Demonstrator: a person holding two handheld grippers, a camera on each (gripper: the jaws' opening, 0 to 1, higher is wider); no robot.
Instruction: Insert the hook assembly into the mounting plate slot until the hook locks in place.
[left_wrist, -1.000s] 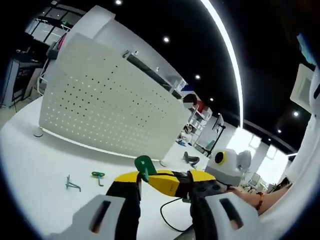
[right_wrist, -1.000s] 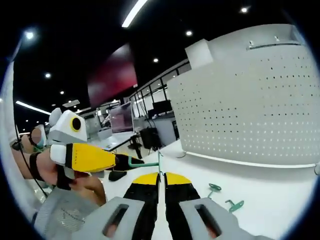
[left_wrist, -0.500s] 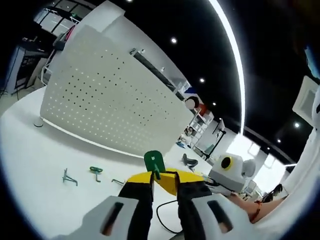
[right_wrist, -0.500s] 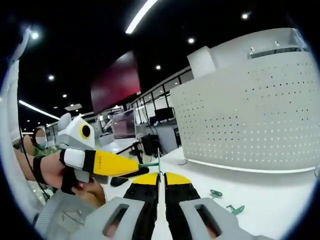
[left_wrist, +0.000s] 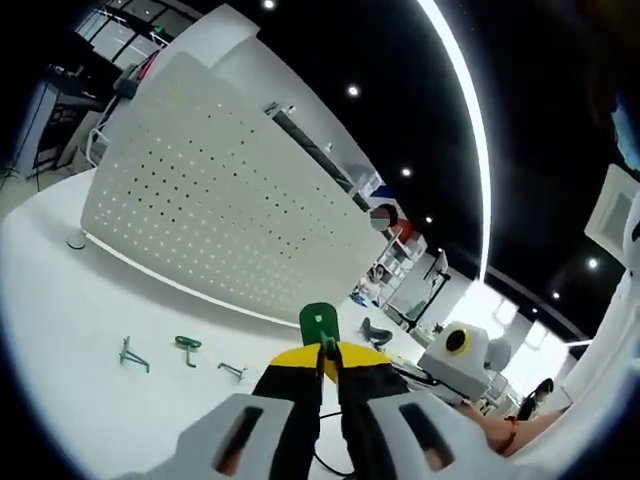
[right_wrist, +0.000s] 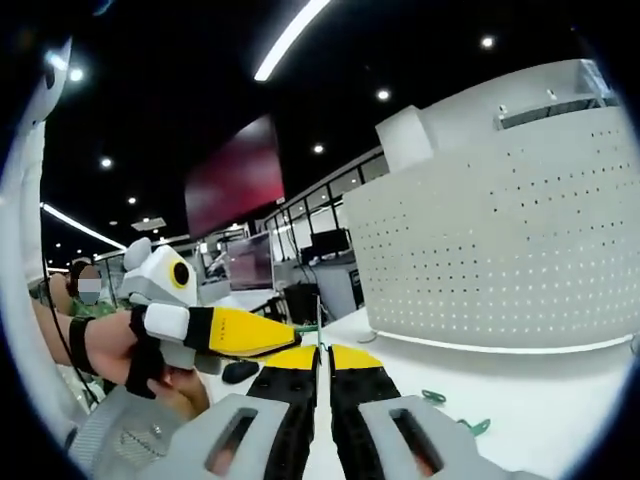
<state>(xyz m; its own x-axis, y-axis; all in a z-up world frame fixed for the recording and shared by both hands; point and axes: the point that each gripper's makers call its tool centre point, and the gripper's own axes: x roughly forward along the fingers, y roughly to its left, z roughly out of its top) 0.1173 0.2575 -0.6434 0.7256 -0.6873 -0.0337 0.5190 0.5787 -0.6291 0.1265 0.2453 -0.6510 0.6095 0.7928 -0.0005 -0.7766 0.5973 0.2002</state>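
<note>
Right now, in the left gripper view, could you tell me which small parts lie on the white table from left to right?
Grey hook → green hook → small grey hook → dark part.

Each camera sits low, close behind its own jaws, and looks up across the white table (left_wrist: 70, 330). The left gripper view faces the big board with holes (left_wrist: 200, 230) from its left. The right gripper view sees that board (right_wrist: 500, 240) on its right side.

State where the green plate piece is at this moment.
In the left gripper view the green plate piece stands upright, pinched between the left gripper jaws at bottom centre, in front of the white pegboard.
</note>
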